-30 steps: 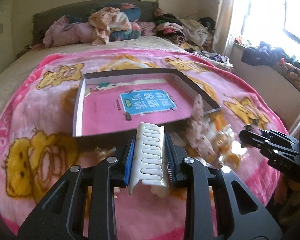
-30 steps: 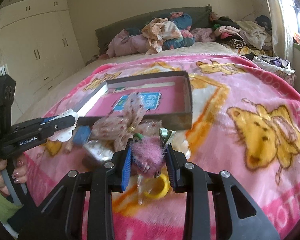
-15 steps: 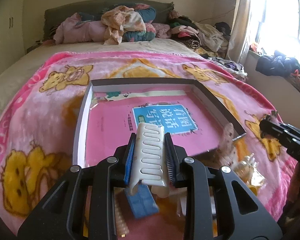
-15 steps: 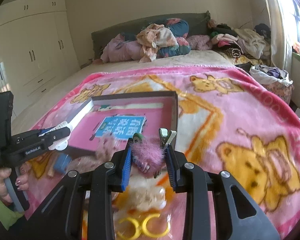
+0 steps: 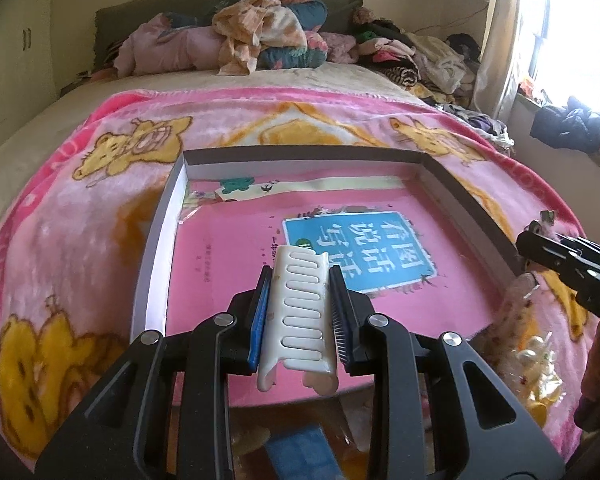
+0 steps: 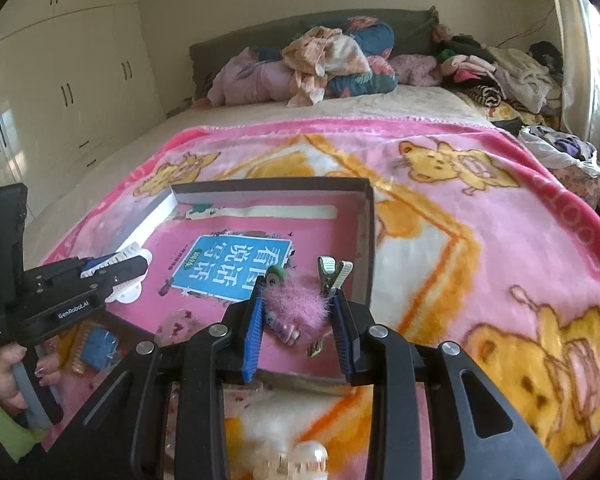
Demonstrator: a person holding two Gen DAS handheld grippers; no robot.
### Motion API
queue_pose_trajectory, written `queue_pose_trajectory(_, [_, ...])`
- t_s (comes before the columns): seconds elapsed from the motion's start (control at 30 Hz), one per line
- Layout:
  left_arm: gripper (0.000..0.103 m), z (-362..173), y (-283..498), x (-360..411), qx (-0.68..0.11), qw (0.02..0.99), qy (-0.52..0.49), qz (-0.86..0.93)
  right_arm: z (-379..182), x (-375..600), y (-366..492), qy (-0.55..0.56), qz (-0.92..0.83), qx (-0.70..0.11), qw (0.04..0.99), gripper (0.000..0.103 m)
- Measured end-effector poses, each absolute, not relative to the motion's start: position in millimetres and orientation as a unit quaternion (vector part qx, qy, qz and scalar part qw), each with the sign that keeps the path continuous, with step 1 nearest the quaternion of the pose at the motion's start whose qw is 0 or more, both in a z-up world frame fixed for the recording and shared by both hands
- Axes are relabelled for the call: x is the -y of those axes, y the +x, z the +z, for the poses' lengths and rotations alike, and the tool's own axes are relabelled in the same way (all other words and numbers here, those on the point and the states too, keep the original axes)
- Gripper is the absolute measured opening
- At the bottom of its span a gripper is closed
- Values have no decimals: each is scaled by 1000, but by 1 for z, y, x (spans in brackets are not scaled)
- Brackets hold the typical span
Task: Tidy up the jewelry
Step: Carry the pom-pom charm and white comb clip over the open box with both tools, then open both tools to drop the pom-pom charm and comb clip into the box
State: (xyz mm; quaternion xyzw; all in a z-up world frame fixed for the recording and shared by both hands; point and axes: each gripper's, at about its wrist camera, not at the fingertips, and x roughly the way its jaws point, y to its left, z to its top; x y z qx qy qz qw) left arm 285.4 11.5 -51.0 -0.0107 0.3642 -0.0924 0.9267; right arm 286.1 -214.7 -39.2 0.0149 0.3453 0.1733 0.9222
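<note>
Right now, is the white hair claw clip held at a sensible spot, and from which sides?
Yes. The left tool pinches the white claw clip across its slotted body, one pad on each long flank, teeth end pointing forward over the box. The flanks are straight and roughly parallel, so a side pinch at mid-body looks steady; the curved lower ends would likely slip.

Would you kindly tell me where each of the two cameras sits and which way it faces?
Left wrist: behind the left gripper, shut on a white slotted hair claw, facing the shallow grey box.
Right wrist: behind the right gripper, shut on pink fluffy hair clips; the left hand shows.
Shared: box, pink bear blanket, the other gripper.
</note>
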Motion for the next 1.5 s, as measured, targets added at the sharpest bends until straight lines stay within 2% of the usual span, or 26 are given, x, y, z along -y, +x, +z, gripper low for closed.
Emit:
queue_pose_trajectory(0.5, [20, -65, 297, -16, -377, 922, -18, -86, -68, 193, 312, 7, 175, -383, 907, 29])
queue_pose_trajectory(0.9, [20, -70, 299, -19, -382, 920, -21, -81, -66, 199, 304, 18, 167, -374, 912, 33])
queue_pose_trajectory(1.03, [20, -70, 298, -19, -382, 920, -22, -82, -62, 201, 296, 14, 161, -361, 919, 46])
queue_pose_trajectory(1.1, [20, -70, 298, -20, -382, 920, -21, -81, -59, 201, 292, 10, 161, -354, 921, 47])
queue_pose_trajectory(1.17, [22, -69, 298, -20, -381, 921, -22, -82, -56, 202, 288, 8, 157, -347, 925, 56])
queue_pose_trajectory(1.2, [25, -69, 297, -21, -378, 922, -23, -81, -54, 203, 285, 8, 157, -340, 927, 59])
queue_pose_trajectory(1.23, [32, -68, 296, -20, -375, 923, -23, -80, -52, 204, 282, 7, 155, -335, 929, 63])
queue_pose_trajectory(1.33, [36, -64, 291, -21, -368, 926, -23, -78, -45, 205, 274, 2, 151, -322, 935, 70])
queue_pose_trajectory(1.5, [53, -54, 279, -21, -356, 931, -27, -73, -34, 208, 258, 2, 145, -299, 943, 82])
